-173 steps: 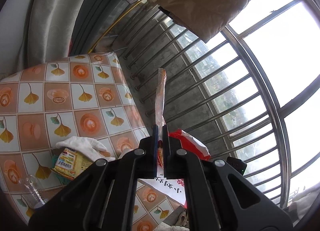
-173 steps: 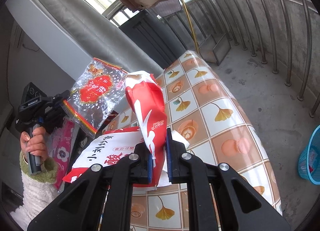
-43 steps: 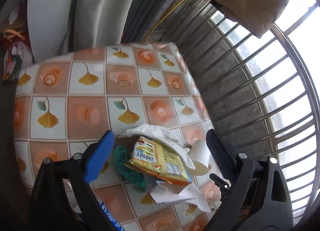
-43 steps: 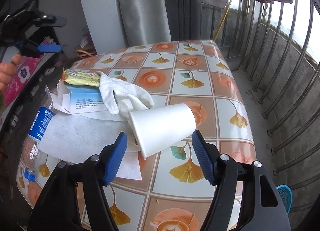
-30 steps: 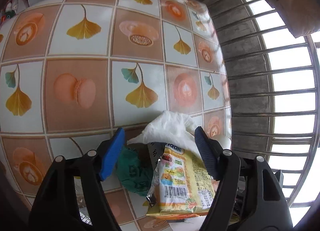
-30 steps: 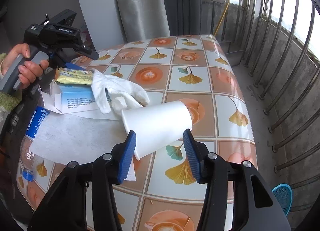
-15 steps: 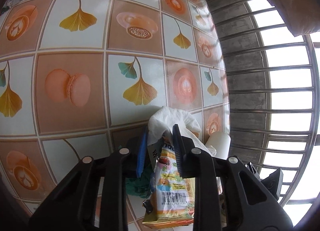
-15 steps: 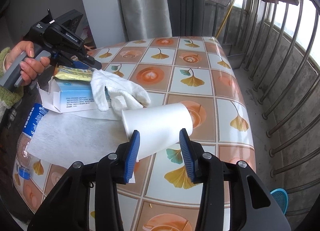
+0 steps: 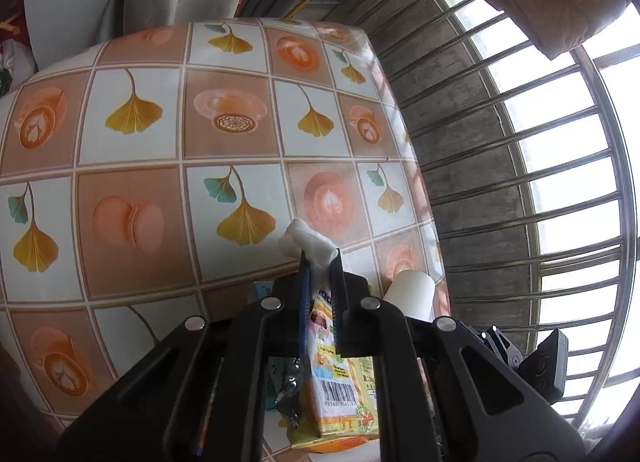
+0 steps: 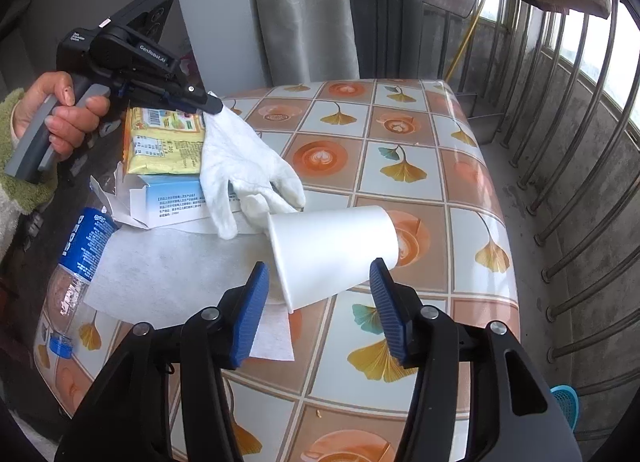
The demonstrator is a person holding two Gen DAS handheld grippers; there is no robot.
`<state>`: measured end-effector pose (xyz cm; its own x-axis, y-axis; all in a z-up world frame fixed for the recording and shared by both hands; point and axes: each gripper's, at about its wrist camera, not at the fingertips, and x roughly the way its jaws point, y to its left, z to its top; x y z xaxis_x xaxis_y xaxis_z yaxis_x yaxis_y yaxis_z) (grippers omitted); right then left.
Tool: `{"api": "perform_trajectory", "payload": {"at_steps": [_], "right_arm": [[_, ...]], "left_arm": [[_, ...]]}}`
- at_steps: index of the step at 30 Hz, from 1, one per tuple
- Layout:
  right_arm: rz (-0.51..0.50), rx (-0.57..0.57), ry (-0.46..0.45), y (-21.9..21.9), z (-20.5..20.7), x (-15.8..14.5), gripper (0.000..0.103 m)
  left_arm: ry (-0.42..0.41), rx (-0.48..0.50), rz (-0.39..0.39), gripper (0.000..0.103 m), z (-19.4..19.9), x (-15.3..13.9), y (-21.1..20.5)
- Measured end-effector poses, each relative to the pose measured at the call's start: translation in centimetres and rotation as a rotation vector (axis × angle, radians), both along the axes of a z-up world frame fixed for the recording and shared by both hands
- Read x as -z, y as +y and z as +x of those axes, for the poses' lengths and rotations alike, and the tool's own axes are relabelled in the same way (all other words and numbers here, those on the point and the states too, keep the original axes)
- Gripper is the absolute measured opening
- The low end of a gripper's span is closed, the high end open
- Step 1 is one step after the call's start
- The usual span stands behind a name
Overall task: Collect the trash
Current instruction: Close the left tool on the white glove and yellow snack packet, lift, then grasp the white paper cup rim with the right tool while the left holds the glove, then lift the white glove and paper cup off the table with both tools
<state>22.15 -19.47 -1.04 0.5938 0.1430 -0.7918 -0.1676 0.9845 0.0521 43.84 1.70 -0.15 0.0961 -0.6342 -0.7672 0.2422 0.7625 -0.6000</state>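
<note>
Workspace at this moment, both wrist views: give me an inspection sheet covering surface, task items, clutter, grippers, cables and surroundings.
Surface: table under a tile-pattern cloth with ginkgo leaves and coffee cups.
Task items: white paper cup lying on its side; white glove draped over a blue-and-white carton; yellow snack packet; Pepsi bottle lying flat; white paper sheet.
Clutter: nothing seen beyond the trash pile.
Grippers: left gripper has just closed and pinches the glove's cuff; right gripper open, jaws just widened, straddling the cup without touching it.
Cables: nothing seen.
Surroundings: metal balcony railing, grey curtain, blue basket on the floor.
</note>
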Motion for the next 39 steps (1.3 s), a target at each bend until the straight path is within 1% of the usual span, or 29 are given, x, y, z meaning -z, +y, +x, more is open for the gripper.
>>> {"api": "perform_trajectory", "payload": {"at_steps": [4, 6, 9, 11, 12, 14, 17, 18, 19, 20, 21, 23, 26, 31, 39], "right_arm": [[-0.022, -0.020, -0.016, 0.9, 0.3, -0.2, 0.058], [-0.044, -0.027, -0.014, 1.3, 0.8, 0.1, 0.058], [-0.108, -0.017, 0.001, 1.8, 1.5, 1.2, 0.058], [-0.132, -0.006, 0.024, 1.9, 1.8, 1.8, 0.058], [-0.135, -0.004, 0.028, 1.9, 1.9, 2.0, 0.056], [-0.138, 0.006, 0.033, 1.8, 1.7, 2.0, 0.043], [-0.130, 0.021, 0.039, 1.4, 1.4, 1.9, 0.030], [-0.131, 0.027, 0.038, 1.3, 1.3, 1.8, 0.027], [-0.131, 0.034, 0.040, 1.1, 1.2, 1.7, 0.020], [-0.127, 0.039, 0.041, 1.0, 1.0, 1.7, 0.015], [-0.122, 0.046, 0.041, 0.8, 1.0, 1.6, 0.015], [-0.115, 0.064, 0.037, 0.4, 0.8, 1.4, 0.009], [-0.065, 0.093, 0.037, -0.6, 0.5, 1.1, 0.005], [0.017, 0.141, 0.033, -2.4, -0.1, 0.5, 0.004], [0.087, 0.216, 0.001, -5.1, -1.8, -1.1, 0.003]], "left_arm": [[-0.041, 0.021, -0.016, 0.007, -0.6, -1.4, -0.6], [-0.066, 0.035, -0.024, 0.007, -1.0, -2.2, -0.9], [-0.112, 0.057, -0.005, 0.007, -1.5, -3.3, -1.6], [-0.139, 0.069, 0.009, 0.007, -1.8, -3.8, -2.1], [-0.157, 0.072, 0.021, 0.007, -1.9, -4.2, -2.3], [-0.186, 0.079, 0.032, 0.007, -2.1, -4.7, -2.6], [-0.223, 0.094, 0.020, 0.007, -2.5, -5.8, -3.0], [-0.235, 0.098, 0.015, 0.007, -2.7, -6.2, -3.1], [-0.245, 0.100, 0.012, 0.007, -2.9, -6.5, -3.2], [-0.254, 0.102, 0.007, 0.007, -3.1, -6.8, -3.3], [-0.264, 0.104, 0.004, 0.007, -3.2, -7.1, -3.4], [-0.298, 0.106, 0.007, 0.007, -3.7, -7.8, -3.6], [-0.344, 0.120, 0.002, 0.007, -4.7, -9.0, -4.2], [-0.399, 0.134, -0.016, 0.007, -6.7, -10.9, -5.3], [-0.474, 0.137, -0.044, 0.006, -10.3, -13.1, -6.9]]}}
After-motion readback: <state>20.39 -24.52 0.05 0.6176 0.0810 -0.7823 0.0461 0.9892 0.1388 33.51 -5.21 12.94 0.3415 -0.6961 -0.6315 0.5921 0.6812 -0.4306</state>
